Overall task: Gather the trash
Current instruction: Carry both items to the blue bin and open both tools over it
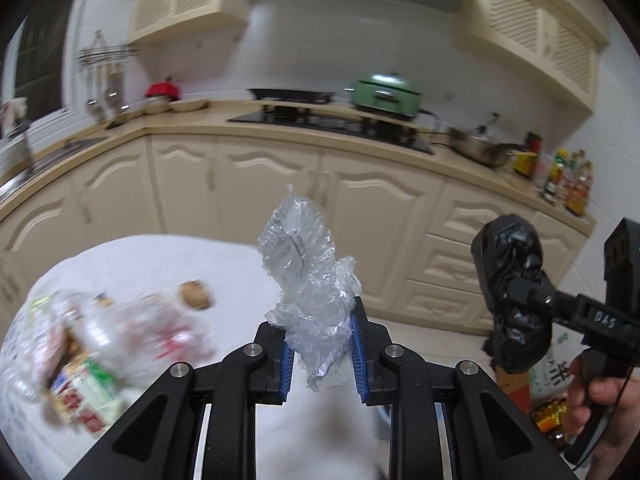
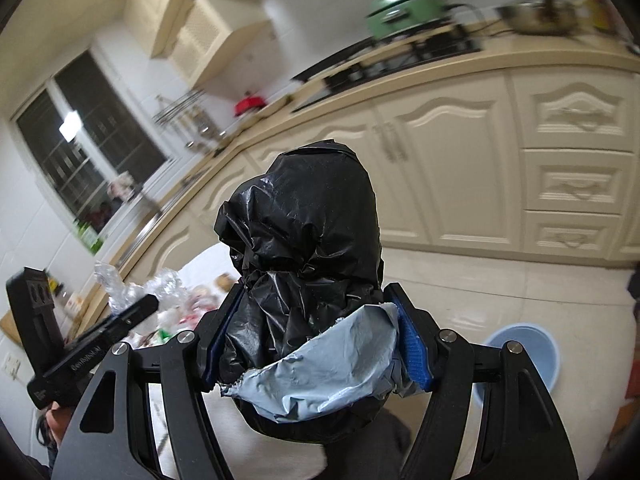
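Observation:
My left gripper (image 1: 322,354) is shut on a crumpled piece of clear plastic wrap (image 1: 308,276) and holds it up above a white table (image 1: 224,264). My right gripper (image 2: 316,340) is shut on a bunched black plastic bag (image 2: 304,240) with a pale blue patch (image 2: 332,376) at its lower part. The black bag (image 1: 514,292) and the right gripper also show at the right of the left wrist view. Blurred wrappers and packets (image 1: 80,352) and a brown round thing (image 1: 196,296) lie on the table's left side.
Cream kitchen cabinets (image 1: 280,192) run behind the table, with a hob, a green pot (image 1: 386,94) and a steel wok (image 1: 480,148) on the counter. A pale blue bucket (image 2: 520,356) stands on the tiled floor at the right. Boxes and packets (image 1: 548,400) lie on the floor.

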`<state>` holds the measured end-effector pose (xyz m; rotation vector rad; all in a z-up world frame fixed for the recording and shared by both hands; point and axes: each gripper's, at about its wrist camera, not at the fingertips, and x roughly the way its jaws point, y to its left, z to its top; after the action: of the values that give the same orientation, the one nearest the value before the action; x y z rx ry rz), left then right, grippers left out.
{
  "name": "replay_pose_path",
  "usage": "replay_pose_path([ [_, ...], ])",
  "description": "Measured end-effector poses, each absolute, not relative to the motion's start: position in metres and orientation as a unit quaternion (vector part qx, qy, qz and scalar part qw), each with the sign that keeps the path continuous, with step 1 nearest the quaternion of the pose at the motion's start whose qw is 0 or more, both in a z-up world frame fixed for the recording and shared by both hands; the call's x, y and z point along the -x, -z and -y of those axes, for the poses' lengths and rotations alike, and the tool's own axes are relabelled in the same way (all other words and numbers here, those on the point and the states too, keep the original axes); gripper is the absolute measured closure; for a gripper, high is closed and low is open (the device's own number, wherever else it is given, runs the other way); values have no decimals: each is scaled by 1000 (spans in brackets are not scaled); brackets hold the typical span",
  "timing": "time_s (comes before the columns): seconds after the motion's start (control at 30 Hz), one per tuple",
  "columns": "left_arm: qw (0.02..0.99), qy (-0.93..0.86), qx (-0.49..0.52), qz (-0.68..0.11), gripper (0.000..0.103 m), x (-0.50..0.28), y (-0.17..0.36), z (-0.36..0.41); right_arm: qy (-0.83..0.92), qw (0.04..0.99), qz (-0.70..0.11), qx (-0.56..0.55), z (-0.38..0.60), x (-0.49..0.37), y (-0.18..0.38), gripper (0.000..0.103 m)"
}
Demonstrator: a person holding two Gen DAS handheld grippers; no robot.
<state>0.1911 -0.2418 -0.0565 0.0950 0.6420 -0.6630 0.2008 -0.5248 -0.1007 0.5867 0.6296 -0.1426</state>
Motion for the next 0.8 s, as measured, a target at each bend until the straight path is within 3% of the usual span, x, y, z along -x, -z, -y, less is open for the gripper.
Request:
replay_pose_path([
  [0.4, 823, 433, -72, -360, 83, -235, 101, 363, 207, 866, -307, -337, 636, -125, 141, 33],
  [0.8, 736, 460, -128, -480, 82, -301, 192, 514, 254, 815, -350, -386, 704, -123, 224, 33],
])
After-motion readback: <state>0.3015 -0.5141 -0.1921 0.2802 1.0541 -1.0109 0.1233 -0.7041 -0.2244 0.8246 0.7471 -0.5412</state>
